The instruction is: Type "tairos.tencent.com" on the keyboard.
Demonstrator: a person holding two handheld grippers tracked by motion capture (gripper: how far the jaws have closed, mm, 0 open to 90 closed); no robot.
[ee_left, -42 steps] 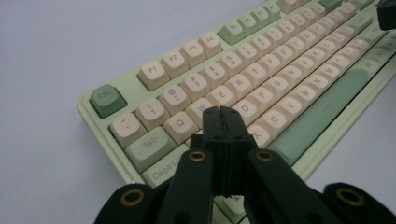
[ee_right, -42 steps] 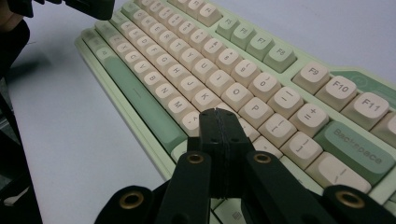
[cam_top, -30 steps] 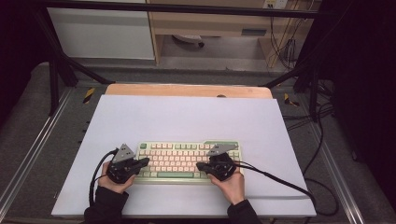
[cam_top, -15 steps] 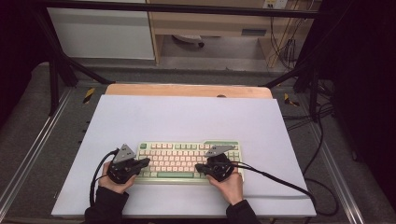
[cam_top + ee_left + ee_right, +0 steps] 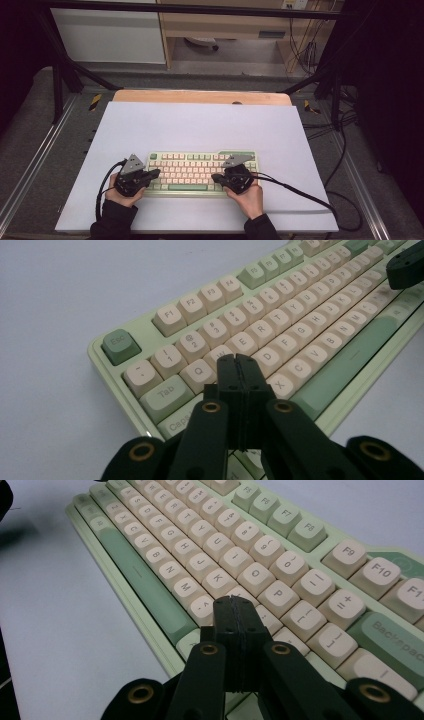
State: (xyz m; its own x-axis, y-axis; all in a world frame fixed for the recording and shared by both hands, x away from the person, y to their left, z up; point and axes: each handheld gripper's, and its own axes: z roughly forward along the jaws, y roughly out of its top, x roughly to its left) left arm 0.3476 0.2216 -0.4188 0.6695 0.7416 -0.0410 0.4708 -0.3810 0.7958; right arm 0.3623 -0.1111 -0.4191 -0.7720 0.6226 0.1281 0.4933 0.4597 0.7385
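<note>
Left gripper (image 5: pixel 236 362) pressed together over the keyboard (image 5: pixel 197 170), hiding keys beneath, right gripper (image 5: pixel 235 605) pressed together likewise, keyboard ends cut off close up

Both hands come in from the near edge, the left tool (image 5: pixel 150 174) and right tool (image 5: pixel 216 177) each with jaws pressed together, tips pointing inward toward each other.
</note>
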